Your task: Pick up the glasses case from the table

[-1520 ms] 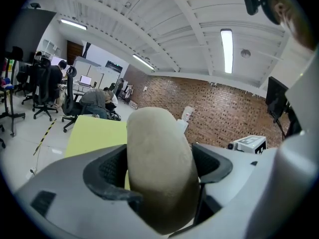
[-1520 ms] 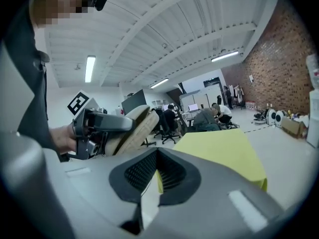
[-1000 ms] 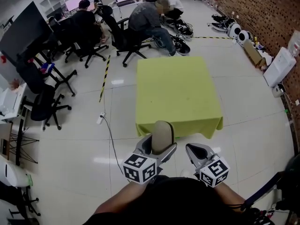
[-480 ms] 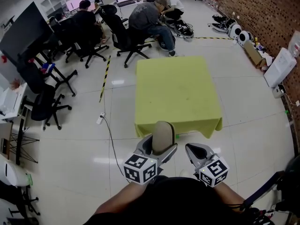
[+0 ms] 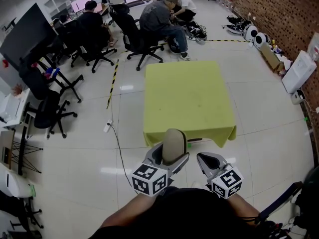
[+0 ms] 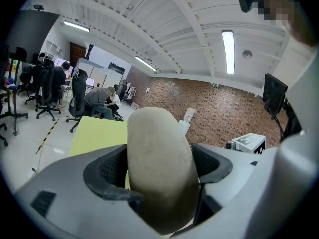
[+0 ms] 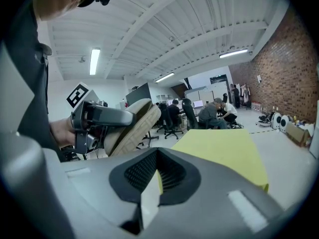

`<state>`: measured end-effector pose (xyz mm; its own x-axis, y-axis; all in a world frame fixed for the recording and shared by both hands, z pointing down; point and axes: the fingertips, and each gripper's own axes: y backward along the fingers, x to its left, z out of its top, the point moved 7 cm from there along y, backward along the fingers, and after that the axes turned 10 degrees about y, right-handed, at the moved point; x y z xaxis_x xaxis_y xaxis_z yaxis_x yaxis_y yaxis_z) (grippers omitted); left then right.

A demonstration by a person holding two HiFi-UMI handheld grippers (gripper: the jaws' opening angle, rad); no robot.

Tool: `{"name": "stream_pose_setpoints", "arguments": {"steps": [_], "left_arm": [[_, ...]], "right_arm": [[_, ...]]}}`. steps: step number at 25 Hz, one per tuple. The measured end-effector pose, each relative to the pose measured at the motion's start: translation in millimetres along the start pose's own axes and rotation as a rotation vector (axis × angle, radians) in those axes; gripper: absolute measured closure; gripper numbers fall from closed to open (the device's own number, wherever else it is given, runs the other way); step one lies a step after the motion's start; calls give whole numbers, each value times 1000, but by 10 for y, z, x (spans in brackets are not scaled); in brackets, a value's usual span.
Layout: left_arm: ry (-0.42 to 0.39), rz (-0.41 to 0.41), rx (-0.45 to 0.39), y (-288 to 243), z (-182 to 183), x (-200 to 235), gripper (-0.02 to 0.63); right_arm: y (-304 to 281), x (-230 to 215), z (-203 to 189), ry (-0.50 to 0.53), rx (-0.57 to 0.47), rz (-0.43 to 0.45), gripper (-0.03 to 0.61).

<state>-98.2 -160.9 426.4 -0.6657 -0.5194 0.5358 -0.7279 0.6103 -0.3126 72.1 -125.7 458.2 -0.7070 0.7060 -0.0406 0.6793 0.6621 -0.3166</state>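
The left gripper (image 5: 168,159) is clamped on the glasses case (image 5: 173,143), and the left gripper view shows it plainly: both dark pads press the sides of the beige, rounded case (image 6: 159,158), which stands up out of the jaws with its far end pointing away from the person. The case is off the table (image 5: 189,98), held in the air on the person's side of the near edge, a little left of that edge's middle. The yellow-green cloth is bare from corner to corner. The right gripper (image 5: 212,162) sits just beside the left one, jaws together with nothing between them; its own view catches the case (image 7: 132,126) side-on in the other gripper. Beyond the table's far edge, people (image 5: 159,16) sit on office chairs (image 5: 134,36).
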Motion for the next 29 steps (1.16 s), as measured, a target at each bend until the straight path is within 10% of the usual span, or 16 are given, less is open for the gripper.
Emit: {"name": "stream_pose_setpoints", "arguments": {"steps": [29], "left_arm": [[-38, -3, 9, -305, -21, -402, 212]], "right_arm": [[370, -265, -6, 47, -14, -12, 578]]}}
